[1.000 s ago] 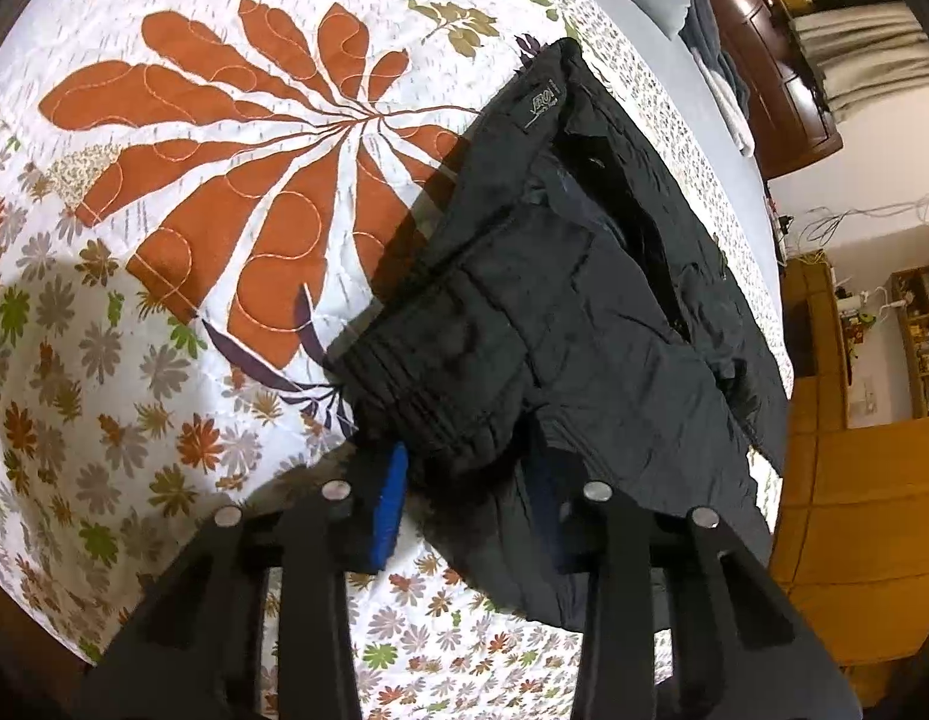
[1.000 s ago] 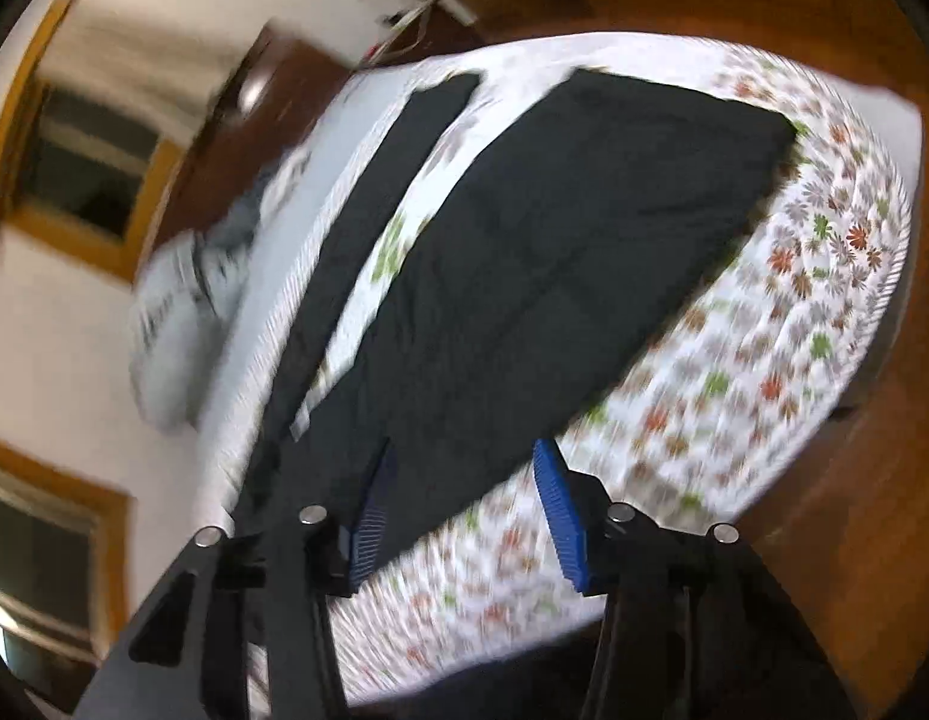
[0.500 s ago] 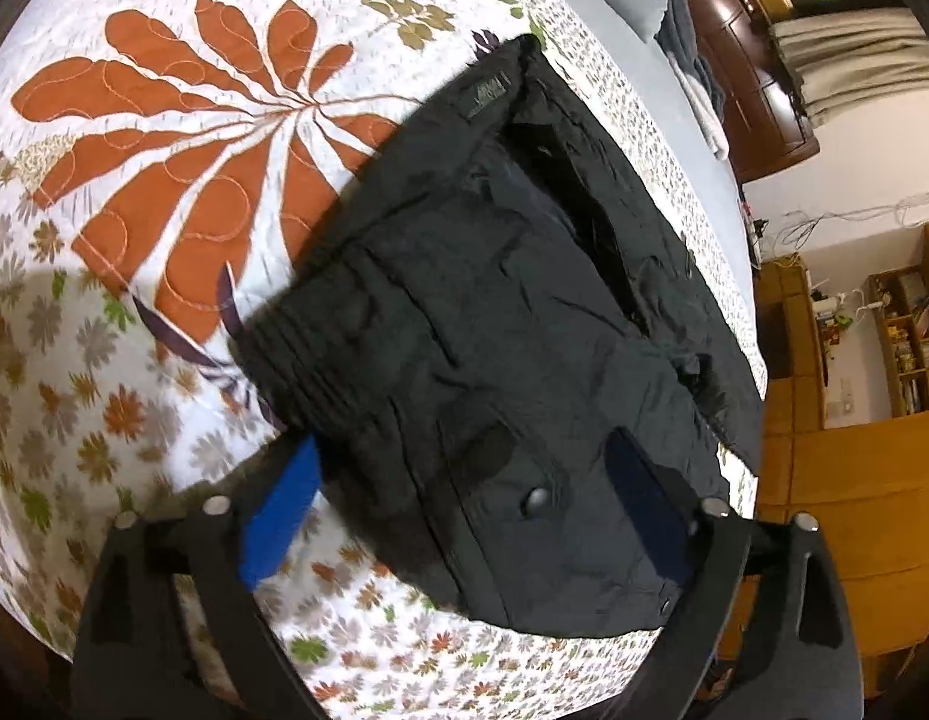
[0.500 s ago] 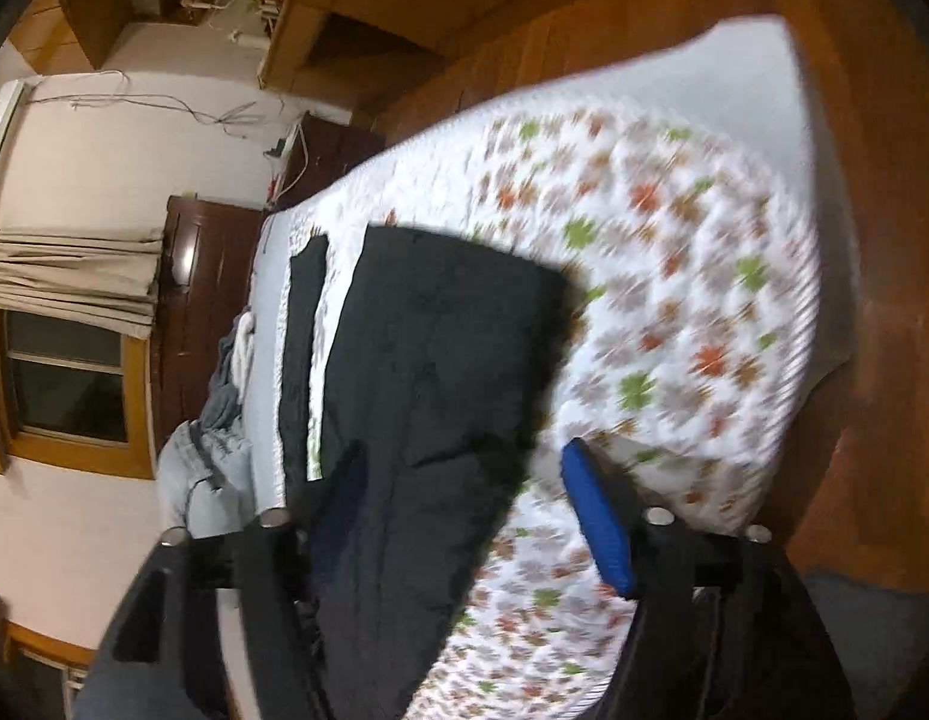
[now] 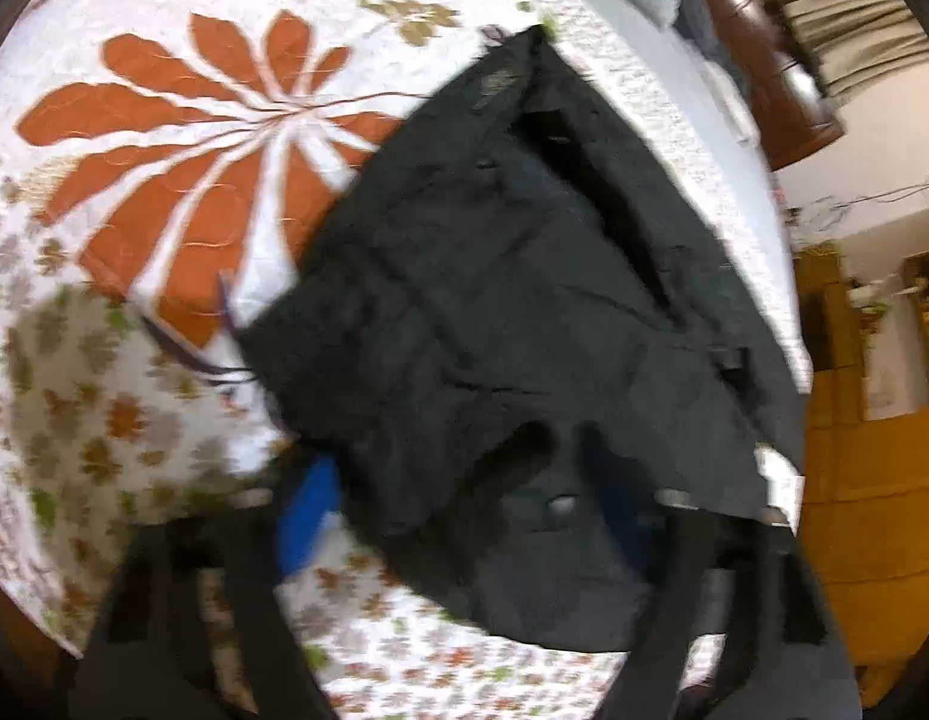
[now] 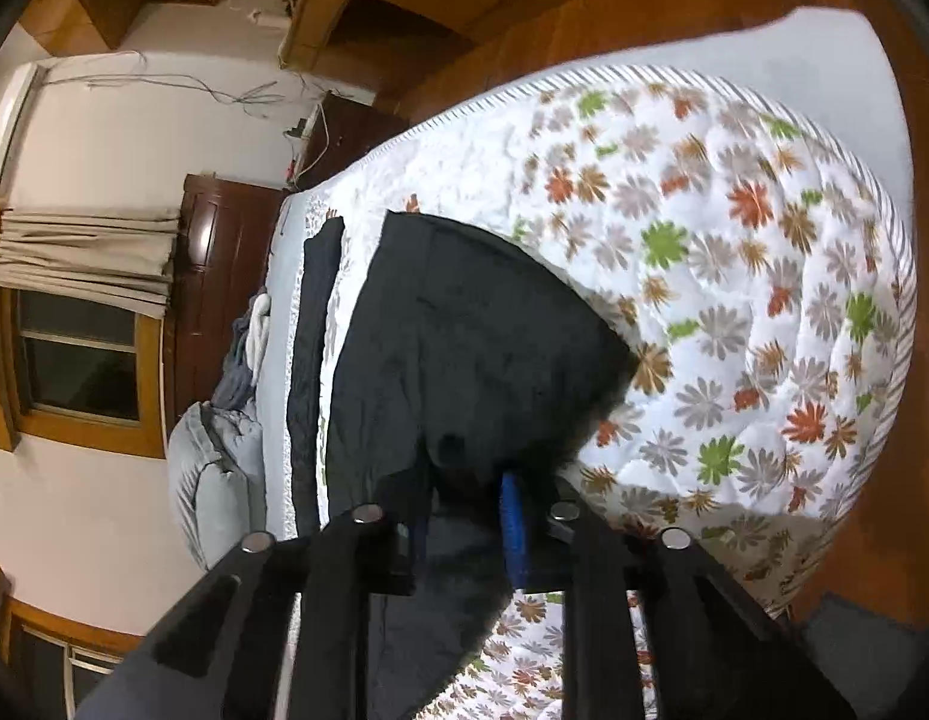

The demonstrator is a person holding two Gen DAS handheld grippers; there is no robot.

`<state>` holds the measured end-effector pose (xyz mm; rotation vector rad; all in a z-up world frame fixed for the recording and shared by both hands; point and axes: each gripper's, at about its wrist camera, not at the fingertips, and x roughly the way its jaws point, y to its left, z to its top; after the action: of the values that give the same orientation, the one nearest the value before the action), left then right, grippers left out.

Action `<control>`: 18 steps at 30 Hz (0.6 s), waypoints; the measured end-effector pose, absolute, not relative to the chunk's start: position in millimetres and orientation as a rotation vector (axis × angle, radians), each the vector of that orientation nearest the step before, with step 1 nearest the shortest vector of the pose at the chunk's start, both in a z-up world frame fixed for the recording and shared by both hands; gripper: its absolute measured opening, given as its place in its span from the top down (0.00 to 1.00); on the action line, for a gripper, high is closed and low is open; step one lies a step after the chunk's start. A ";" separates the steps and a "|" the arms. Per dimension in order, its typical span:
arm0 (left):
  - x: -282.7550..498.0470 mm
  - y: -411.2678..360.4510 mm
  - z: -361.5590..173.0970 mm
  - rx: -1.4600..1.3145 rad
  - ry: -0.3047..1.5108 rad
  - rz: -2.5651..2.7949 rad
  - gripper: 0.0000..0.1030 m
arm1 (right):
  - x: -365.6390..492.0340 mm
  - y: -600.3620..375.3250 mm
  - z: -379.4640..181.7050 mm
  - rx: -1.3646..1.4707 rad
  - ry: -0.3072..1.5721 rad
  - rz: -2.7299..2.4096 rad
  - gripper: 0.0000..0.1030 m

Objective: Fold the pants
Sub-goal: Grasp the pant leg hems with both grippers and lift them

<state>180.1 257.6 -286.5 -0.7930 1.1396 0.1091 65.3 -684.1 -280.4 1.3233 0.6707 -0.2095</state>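
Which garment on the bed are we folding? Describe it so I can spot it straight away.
Start at the bed with the white quilt printed with orange, green and grey flowers. The black pants lie across it, their near edge in the right gripper. Unlike the pale grey clothes heaped at the far end, they are the only dark item spread flat.

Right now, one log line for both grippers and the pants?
left gripper: closing around pants waist edge | right gripper: closed on pants fabric | pants: lying on quilt, fold not finished
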 end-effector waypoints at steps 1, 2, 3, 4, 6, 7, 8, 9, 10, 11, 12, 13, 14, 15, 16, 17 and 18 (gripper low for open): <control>178.2 260.3 -288.0 -0.782 1.152 0.135 0.57 | 64.2 -683.1 -278.8 1.310 0.674 -0.212 0.84; 176.2 263.3 -288.9 -0.790 1.153 0.137 0.61 | 59.1 -682.8 -276.7 1.296 0.675 -0.211 0.86; 173.5 267.6 -289.3 -0.808 1.149 0.130 0.70 | 58.0 -681.1 -273.7 1.282 0.679 -0.211 0.87; 170.6 272.3 -289.8 -0.840 1.144 0.112 0.78 | 53.8 -679.2 -269.7 1.266 0.684 -0.213 0.88; 168.9 275.3 -287.2 -0.856 1.144 0.107 0.83 | 54.7 -676.2 -262.3 1.246 0.685 -0.221 0.89; 168.6 276.9 -283.6 -0.861 1.148 0.105 0.84 | 60.9 -673.3 -257.1 1.241 0.686 -0.227 0.89; 168.1 279.6 -280.0 -0.874 1.150 0.101 0.85 | 60.4 -672.3 -253.4 1.239 0.683 -0.228 0.89; 166.9 283.7 -276.1 -0.885 1.150 0.096 0.85 | 59.8 -669.9 -247.9 1.236 0.679 -0.225 0.90; 164.3 290.4 -271.2 -0.900 1.150 0.089 0.85 | 60.6 -667.1 -243.7 1.227 0.683 -0.220 0.90; 160.7 297.4 -266.5 -0.906 1.150 0.093 0.85 | 59.4 -663.3 -239.7 1.212 0.690 -0.211 0.90; 156.0 304.4 -262.2 -0.909 1.147 0.097 0.86 | 59.2 -656.7 -236.0 1.191 0.706 -0.197 0.90; 150.0 314.2 -256.9 -0.907 1.144 0.111 0.86 | 59.8 -650.3 -233.7 1.179 0.719 -0.188 0.90; 144.1 323.2 -253.0 -0.913 1.141 0.120 0.86 | 59.5 -644.7 -234.0 1.170 0.734 -0.178 0.90; 135.2 334.0 -249.8 -0.917 1.140 0.138 0.86 | 57.9 -636.7 -235.6 1.163 0.751 -0.165 0.90; 129.7 340.3 -249.5 -0.916 1.141 0.149 0.86 | 55.9 -628.8 -238.3 1.160 0.766 -0.151 0.90; 120.9 350.0 -250.0 -0.912 1.144 0.168 0.86 | 54.0 -620.5 -241.4 1.157 0.779 -0.137 0.90; 113.1 358.5 -251.2 -0.912 1.144 0.186 0.86 | 52.1 -610.7 -245.7 1.153 0.797 -0.124 0.90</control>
<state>113.1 358.5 -251.2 -0.9122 1.1441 0.1856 52.1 -610.7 -245.7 1.1526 0.7970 -0.1236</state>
